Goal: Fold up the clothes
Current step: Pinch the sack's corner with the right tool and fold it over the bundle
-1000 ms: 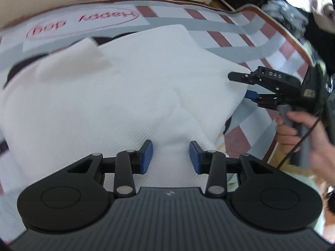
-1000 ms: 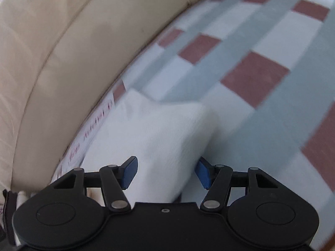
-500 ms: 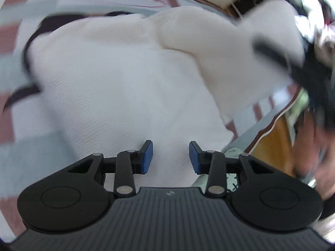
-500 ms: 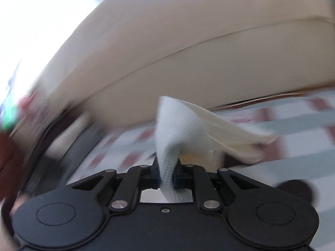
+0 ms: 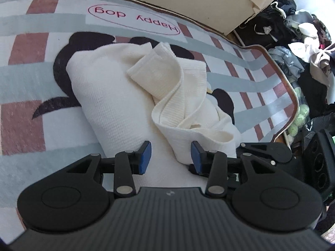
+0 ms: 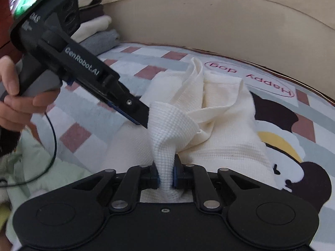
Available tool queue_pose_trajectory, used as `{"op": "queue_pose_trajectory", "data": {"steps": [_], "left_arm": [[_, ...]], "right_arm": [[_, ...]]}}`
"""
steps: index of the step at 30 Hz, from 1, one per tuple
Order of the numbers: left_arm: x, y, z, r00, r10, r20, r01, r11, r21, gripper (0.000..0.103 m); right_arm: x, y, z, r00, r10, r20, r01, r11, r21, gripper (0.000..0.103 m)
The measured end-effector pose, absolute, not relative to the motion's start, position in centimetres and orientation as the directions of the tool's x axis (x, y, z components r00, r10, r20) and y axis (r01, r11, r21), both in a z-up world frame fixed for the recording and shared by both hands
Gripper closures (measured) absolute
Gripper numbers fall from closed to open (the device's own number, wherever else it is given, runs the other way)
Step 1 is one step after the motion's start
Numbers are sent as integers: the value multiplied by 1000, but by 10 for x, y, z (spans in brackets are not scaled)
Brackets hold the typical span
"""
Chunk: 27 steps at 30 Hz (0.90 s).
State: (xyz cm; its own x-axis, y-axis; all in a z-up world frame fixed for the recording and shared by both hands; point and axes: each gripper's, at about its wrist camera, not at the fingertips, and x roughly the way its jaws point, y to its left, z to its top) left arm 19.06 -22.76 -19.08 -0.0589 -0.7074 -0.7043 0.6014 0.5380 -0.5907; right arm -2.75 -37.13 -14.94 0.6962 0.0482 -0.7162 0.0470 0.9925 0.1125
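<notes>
A white waffle-knit garment [image 5: 117,96] lies bunched on a checked "Happy dog" mat [image 5: 25,125], with one part thrown over the rest in a loose fold [image 5: 167,83]. My left gripper [image 5: 170,156] is open just above the garment's near edge, with cloth showing between its blue pads. In the right wrist view my right gripper [image 6: 166,175] is shut on a raised fold of the garment [image 6: 169,129]. The left gripper [image 6: 142,119] reaches in from the upper left of that view, held by a hand [image 6: 18,102], its tip touching the raised fold.
A stack of folded clothes [image 6: 96,31] sits at the mat's far corner against the cream sofa back [image 6: 209,21]. A loose pile of clothes [image 5: 303,31] and a bag of tennis balls [image 5: 299,115] lie off the mat's right edge. Pale green cloth [image 6: 41,167] lies near left.
My right gripper went from open beside the garment's corner to shut on it and carried that cloth across the garment. The flat garment is now bunched. The left gripper stayed open.
</notes>
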Motion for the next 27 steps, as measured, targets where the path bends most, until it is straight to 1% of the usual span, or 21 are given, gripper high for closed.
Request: {"op": "queue_pose_trajectory", "data": {"steps": [4,7,11,13,15,17,19,21,22,23,24,25,26,27], "left_arm": [[203,-215,-192,-43,-741,-671,546,545,-636,61],[205,-210,-190,-29,-755,-655,550,535,-641,61],[195,-217,-184,-39,-772,-635,601,490,-632,53],[191,-222,-185,-39,-762,-647,616,491,-615,53],[188,-228,-188,-32,-745,-667,625,506,-595,51],[184,-232,-194,-25,-733,-680,626,518,-582,48],[181,-237,-198,-27,-720,-693,637,522,-568,48],[175,-243,-200,-12,-663,-749,671,550,-498,73],[172,-247,-201,-2,-632,-775,688,562,-460,91],[169,-250,-202,8,-599,-800,704,572,-421,94],[168,-249,-203,14,-606,-796,700,574,-425,95],[169,-245,-201,33,-605,-795,694,586,-418,95],[170,-242,-198,54,-604,-795,688,600,-409,96],[171,-239,-195,74,-602,-795,681,614,-400,96]], "right_arm": [[-29,-357,-144,714,45,-698,39,994,103,83],[-31,-347,-140,728,44,-684,28,995,93,83],[-33,-332,-136,732,48,-680,4,997,75,82],[-34,-327,-140,723,39,-690,-14,999,42,81],[-35,-324,-143,720,29,-693,-30,999,10,76],[-34,-322,-143,718,15,-696,-29,1000,-9,73],[-34,-314,-142,716,2,-699,-48,998,-46,69],[-37,-301,-135,707,5,-707,-102,990,-96,64],[-39,-294,-131,703,8,-712,-134,983,-122,64],[-42,-292,-126,702,6,-712,-145,980,-135,65],[-47,-296,-120,706,1,-709,-139,981,-137,64],[-52,-299,-114,709,-4,-705,-132,981,-139,61],[-56,-302,-108,713,-10,-702,-126,982,-142,49],[-61,-306,-103,716,-15,-698,-119,982,-144,42]]}}
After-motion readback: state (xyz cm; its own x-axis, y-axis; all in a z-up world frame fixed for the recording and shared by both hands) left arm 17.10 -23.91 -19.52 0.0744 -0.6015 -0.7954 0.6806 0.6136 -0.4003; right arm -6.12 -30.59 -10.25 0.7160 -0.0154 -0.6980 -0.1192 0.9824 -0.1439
